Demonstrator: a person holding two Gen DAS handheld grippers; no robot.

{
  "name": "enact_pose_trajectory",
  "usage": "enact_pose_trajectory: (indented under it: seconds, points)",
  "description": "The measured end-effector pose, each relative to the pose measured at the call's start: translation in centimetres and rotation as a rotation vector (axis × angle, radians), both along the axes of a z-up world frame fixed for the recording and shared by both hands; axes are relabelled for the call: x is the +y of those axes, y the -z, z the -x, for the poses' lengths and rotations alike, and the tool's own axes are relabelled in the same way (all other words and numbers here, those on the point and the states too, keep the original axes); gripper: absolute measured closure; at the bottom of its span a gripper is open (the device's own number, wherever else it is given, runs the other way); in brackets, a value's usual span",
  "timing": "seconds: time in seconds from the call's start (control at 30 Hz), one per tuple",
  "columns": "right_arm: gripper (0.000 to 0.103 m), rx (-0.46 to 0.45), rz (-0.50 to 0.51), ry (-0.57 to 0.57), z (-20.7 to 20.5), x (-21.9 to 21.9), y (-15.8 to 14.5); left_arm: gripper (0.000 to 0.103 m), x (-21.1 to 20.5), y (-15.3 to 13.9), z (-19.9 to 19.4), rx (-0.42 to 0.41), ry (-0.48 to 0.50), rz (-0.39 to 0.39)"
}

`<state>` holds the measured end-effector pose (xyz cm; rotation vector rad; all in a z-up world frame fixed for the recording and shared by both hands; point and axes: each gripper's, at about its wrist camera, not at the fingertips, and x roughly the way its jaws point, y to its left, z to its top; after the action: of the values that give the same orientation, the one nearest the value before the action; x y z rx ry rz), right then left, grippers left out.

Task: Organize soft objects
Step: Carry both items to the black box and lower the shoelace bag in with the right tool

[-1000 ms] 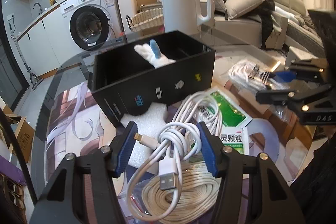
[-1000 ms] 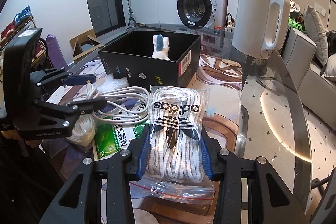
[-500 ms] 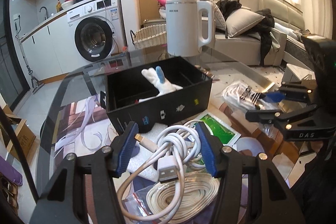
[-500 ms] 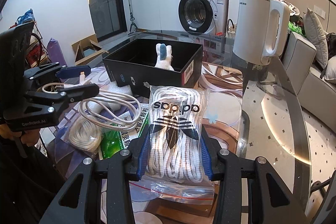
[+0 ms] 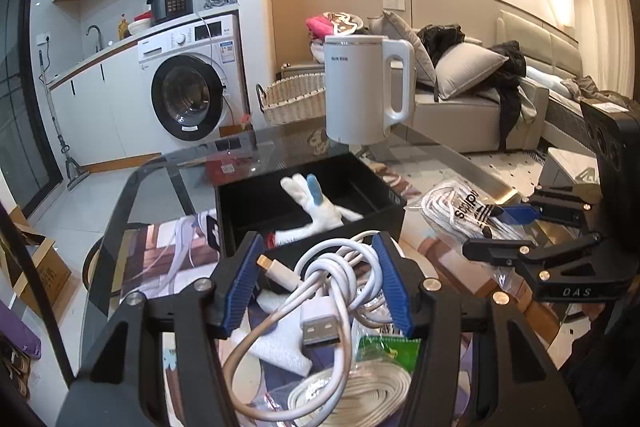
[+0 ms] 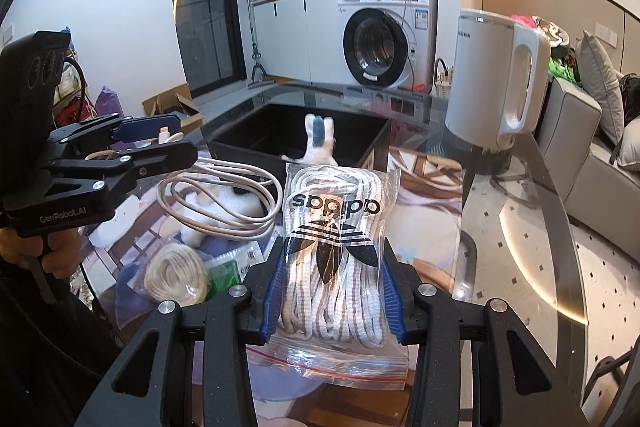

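While one plush rabbit [image 5: 320, 211] lies boxed, each hand-held gripper clamps cargo: left [image 5: 316, 287] cable [image 5: 340, 279], right [image 6: 332, 291] laces bag [image 6: 336, 251]; bench [image 6: 500, 227] clutter remains.

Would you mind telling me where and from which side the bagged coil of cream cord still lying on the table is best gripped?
Grip the coil of cream cord across its round body, coming from above with the tongs straddling the ring. It lies flat in a clear bag, so the sides offer only loose plastic. The green packet touches one side, so I would set the pads on the other two.
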<state>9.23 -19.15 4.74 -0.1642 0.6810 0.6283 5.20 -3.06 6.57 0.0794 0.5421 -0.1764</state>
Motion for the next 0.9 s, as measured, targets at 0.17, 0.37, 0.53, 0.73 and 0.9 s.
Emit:
enact_pose_trajectory:
  seconds: [0.17, 0.37, 0.53, 0.73, 0.9]
  points:
    - [0.061, -0.048, -0.04, -0.005, 0.2, 0.2, -1.5, 0.047, 0.2, -1.3, -0.3, -0.03, -0.002, 0.009]
    - [0.061, -0.082, -0.075, -0.003, -0.4, 0.6, -3.0, 0.047, 0.8, -2.1, -1.1, -0.047, -0.008, 0.032]
    - [0.061, -0.091, -0.092, -0.001, -1.4, 1.3, -3.6, 0.047, 1.4, -1.9, -2.4, -0.044, -0.019, 0.052]
    - [0.061, -0.095, -0.107, 0.008, -3.1, 2.4, -3.9, 0.047, 2.5, -2.2, -3.9, -0.049, -0.037, 0.062]
    - [0.061, -0.088, -0.113, 0.017, -4.2, 3.1, -3.8, 0.047, 3.4, -2.3, -5.4, -0.061, -0.055, 0.068]
